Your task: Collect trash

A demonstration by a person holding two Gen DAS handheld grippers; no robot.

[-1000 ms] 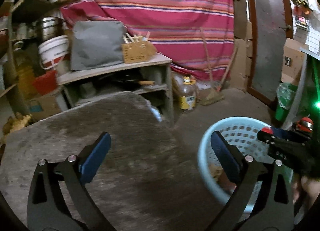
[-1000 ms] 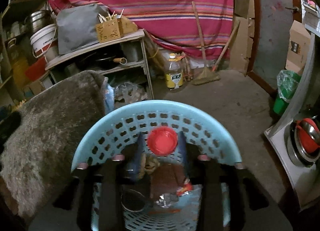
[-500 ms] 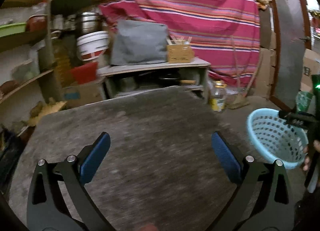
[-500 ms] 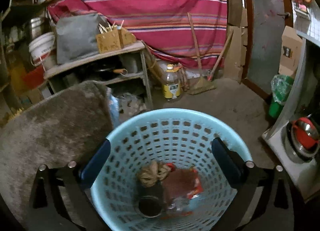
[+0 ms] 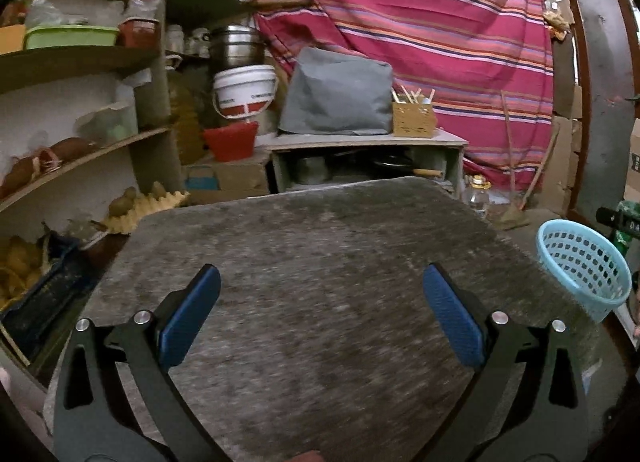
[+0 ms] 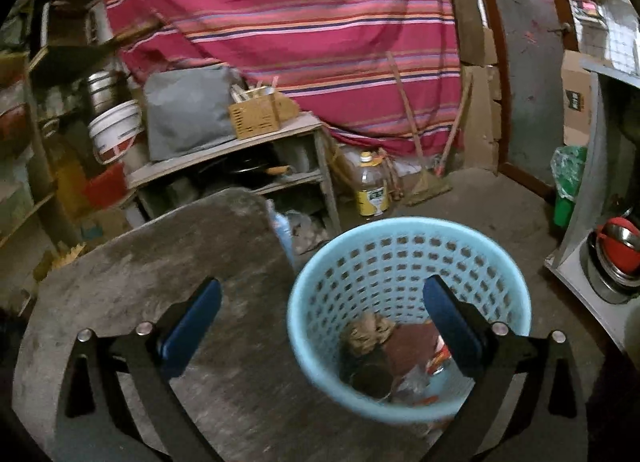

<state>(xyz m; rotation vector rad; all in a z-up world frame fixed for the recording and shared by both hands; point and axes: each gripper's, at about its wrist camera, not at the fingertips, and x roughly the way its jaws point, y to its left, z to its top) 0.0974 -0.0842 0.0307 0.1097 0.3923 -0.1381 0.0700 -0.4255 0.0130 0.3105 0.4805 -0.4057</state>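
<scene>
Both spread wide and holding nothing: right hand-held gripper (image 6: pixel 320 326) nearer, blue basket (image 6: pixel 408 238) of trash at its one o'clock; left hand-held gripper (image 5: pixel 322 316) over bare surface (image 5: pixel 320 246).

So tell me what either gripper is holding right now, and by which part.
Nothing is held. The left gripper is open over the grey table; the right gripper is open above the blue basket.

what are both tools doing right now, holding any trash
Left tool: open, holding nothing.
Right tool: open, holding nothing, beside the basket.
</scene>
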